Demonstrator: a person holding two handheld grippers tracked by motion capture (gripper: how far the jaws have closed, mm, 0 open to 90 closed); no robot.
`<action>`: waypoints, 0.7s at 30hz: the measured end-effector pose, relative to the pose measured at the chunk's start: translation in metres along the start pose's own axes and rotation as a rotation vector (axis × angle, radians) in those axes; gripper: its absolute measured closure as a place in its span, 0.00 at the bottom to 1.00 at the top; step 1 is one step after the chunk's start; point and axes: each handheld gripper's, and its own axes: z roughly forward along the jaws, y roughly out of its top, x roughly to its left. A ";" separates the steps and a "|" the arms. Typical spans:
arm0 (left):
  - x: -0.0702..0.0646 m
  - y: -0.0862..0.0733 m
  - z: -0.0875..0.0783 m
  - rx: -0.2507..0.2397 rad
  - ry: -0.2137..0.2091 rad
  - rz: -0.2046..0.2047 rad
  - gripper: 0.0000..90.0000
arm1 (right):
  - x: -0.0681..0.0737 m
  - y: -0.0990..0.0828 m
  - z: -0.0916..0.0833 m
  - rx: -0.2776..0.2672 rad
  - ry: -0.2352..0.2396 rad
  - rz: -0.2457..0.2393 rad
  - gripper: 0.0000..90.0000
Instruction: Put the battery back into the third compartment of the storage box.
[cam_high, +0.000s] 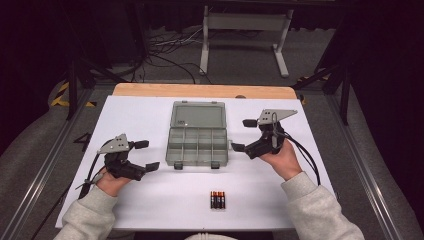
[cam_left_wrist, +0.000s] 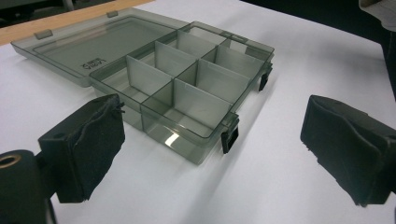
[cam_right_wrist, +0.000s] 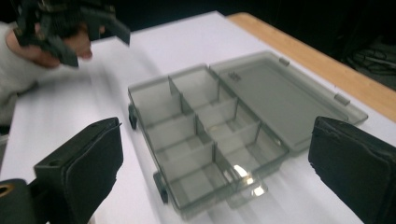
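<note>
The organiser box (cam_high: 198, 142) lies open near the middle of the white board (cam_high: 150, 115), its tray toward the person and its flat lid (cam_high: 198, 115) folded back toward the far edge, where a strip of wooden table (cam_high: 200, 90) shows. It looks like thin smoky-clear plastic: light, stiff in the walls, but likely to flex at the lid hinge and slippery under the pads, so it probably slides rather than lifts if nudged from one side. The tray's outer walls, or the front wall between the two black latches (cam_left_wrist: 230, 139), look like the surest places to take hold; the thin dividers (cam_left_wrist: 201, 100) inside seem too frail to pinch. The compartments appear empty. Three batteries (cam_high: 217, 199) lie side by side near the near edge of the board, well apart from the box; they are small, hard and round, so they may roll, and are best pinched across their sides. The left gripper (cam_high: 144, 155) hangs just left of the tray with its jaws wide apart and nothing between them; the right gripper (cam_high: 243, 135) is just beside the tray's right wall, jaws likewise spread and empty. Nothing stands between either gripper and the box or the batteries; only the trailing cables (cam_high: 305, 155) could snag.
</note>
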 end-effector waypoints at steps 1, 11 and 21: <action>0.000 0.000 0.000 0.003 0.003 -0.001 0.08 | 0.001 -0.001 0.000 0.014 0.001 -0.007 0.05; 0.000 -0.001 -0.002 -0.001 0.000 0.002 0.08 | 0.021 -0.005 -0.006 0.048 0.062 -0.106 0.06; 0.000 -0.001 -0.002 -0.002 -0.003 -0.004 0.08 | 0.039 -0.014 -0.004 0.114 0.131 -0.120 0.05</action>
